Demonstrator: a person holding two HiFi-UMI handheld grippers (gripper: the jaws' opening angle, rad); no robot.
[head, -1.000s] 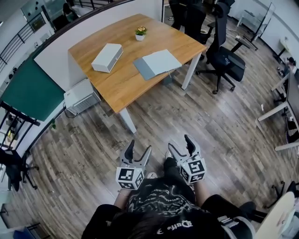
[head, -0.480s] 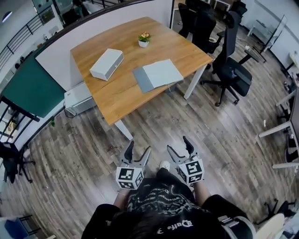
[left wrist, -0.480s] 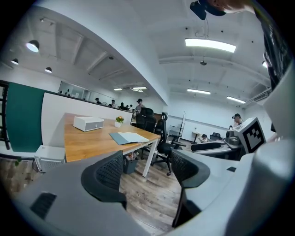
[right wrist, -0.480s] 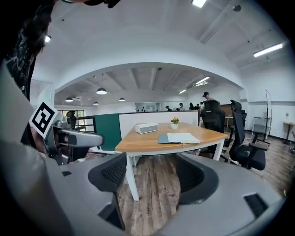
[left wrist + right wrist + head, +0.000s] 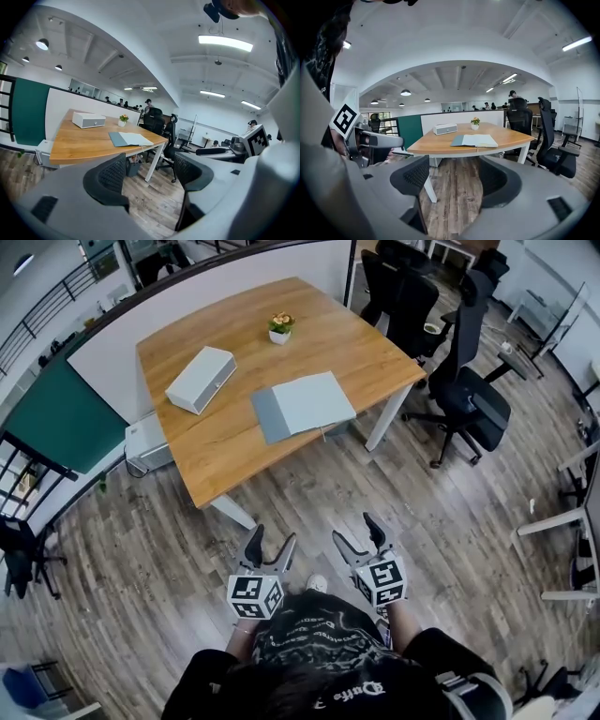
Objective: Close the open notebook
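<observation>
1. I am holding both grippers low in front of the person's torso, over the wood floor and well apart from the table.
2. The left gripper is standing open. In the left gripper view its two dark padded jaws are spread, with only floor showing between them.
3. The right gripper is also standing open. In the right gripper view its jaws are gaping wide, and I am seeing bare floorboards and a white table leg in the gap.
4. Neither gripper is touching or carrying anything.
5. The notebook is lying open and flat on the wooden table, near the table edge that is facing me. Its grey cover is showing on the left and its pale pages are spreading to the right.
6. A white box is sitting on the table to the left of the notebook, apart from it.
7. A small potted plant is standing upright farther back, beyond both the box and the notebook.
8. A black office chair is standing on the floor to the right of the table, just past its corner.
9. A green panel is running along the left side of the room, beside the white partition behind the table.
10. Both gripper cameras are pointing towards the table, and the notebook is appearing small and distant in each.
</observation>
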